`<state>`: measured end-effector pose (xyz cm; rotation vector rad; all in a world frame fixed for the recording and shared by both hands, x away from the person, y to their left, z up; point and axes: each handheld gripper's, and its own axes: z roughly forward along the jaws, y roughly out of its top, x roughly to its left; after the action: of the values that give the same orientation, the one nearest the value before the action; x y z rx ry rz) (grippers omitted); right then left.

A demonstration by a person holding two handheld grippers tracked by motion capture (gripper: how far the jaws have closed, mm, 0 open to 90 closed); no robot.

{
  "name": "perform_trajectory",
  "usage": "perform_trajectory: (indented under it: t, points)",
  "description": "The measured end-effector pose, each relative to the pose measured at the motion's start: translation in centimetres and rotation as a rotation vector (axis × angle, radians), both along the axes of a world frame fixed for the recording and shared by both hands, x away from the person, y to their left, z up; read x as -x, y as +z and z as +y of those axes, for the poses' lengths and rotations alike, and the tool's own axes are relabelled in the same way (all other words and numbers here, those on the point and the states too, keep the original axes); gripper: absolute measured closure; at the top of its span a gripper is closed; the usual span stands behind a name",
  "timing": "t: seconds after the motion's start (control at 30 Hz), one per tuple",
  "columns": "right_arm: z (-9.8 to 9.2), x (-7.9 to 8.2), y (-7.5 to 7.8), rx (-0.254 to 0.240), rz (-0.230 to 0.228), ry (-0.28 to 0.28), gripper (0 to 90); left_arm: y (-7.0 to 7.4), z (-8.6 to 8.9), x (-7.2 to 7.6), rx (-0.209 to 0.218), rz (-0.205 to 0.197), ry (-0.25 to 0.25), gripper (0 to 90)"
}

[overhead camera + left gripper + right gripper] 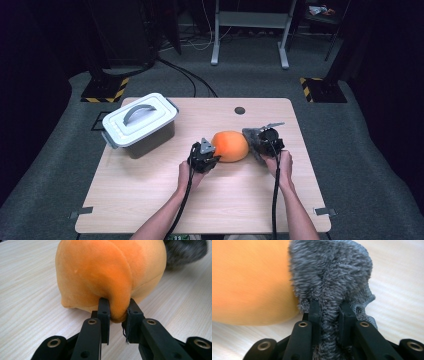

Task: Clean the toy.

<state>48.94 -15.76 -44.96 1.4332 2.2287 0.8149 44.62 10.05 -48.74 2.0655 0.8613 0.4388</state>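
left tongs (214, 154) clamped, right tongs (251, 137) (clamped too)

Black claws (117, 312), brass rivets, trailing cables

Lidded box (140, 124) far-left; near tabletop (150, 200) free

soft orange plush toy (110, 272) with shaggy grey fur part (332, 277) on matt pale wood-grain table (150, 185).
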Motion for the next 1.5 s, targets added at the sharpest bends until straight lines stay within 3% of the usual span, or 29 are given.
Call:
perform_trajectory:
  t: [0.13, 0.2, 0.27, 0.33, 0.43, 0.63, 0.8, 0.93, 1.0, 1.27, 1.5]
  points:
    - [1.0, 1.2, 2.8, -0.023, -0.067, 0.041, 75.9, 0.0, 0.0, 0.0, -0.001, -0.002, -0.002, 77.3]
    - [1.6, 1.5, 3.6, -0.040, -0.082, 0.069, 75.9, 0.0, 0.0, 0.0, -0.002, -0.003, -0.002, 77.3]
    - [2.6, 1.7, 4.1, -0.028, -0.084, 0.100, 75.9, -0.1, 0.0, 0.0, 0.012, -0.002, 0.002, 77.2]
    - [3.6, 1.6, 3.9, -0.012, -0.067, 0.132, 75.9, -0.1, 0.0, 0.0, 0.012, -0.002, 0.002, 76.8]
    - [4.5, 1.1, 3.0, 0.016, -0.042, 0.126, 76.0, -0.2, 0.2, 0.0, 0.008, -0.002, 0.003, 74.1]
    - [4.5, 0.6, 2.8, 0.030, -0.039, 0.109, 76.0, -0.4, 0.5, 0.2, 0.040, -0.015, 0.017, 57.4]
    - [4.6, 0.3, 2.7, 0.039, -0.033, 0.108, 76.0, -0.7, 0.2, 0.2, 0.010, -0.046, 0.053, 46.0]
    - [4.5, 0.1, 2.6, 0.032, -0.028, 0.102, 76.0, -0.9, -0.1, 0.0, -0.001, -0.069, 0.063, 44.4]
    - [4.4, 0.1, 2.5, 0.026, -0.025, 0.093, 76.0, -1.0, -0.2, -0.2, -0.003, -0.074, 0.066, 45.5]
    - [4.1, 0.1, 2.5, 0.004, -0.029, 0.094, 75.9, -1.1, -0.5, -0.3, 0.014, -0.073, 0.059, 73.5]
    - [3.6, 0.9, 3.6, -0.022, -0.070, 0.104, 75.8, -0.5, -0.2, -0.3, 0.046, -0.045, 0.055, 79.6]
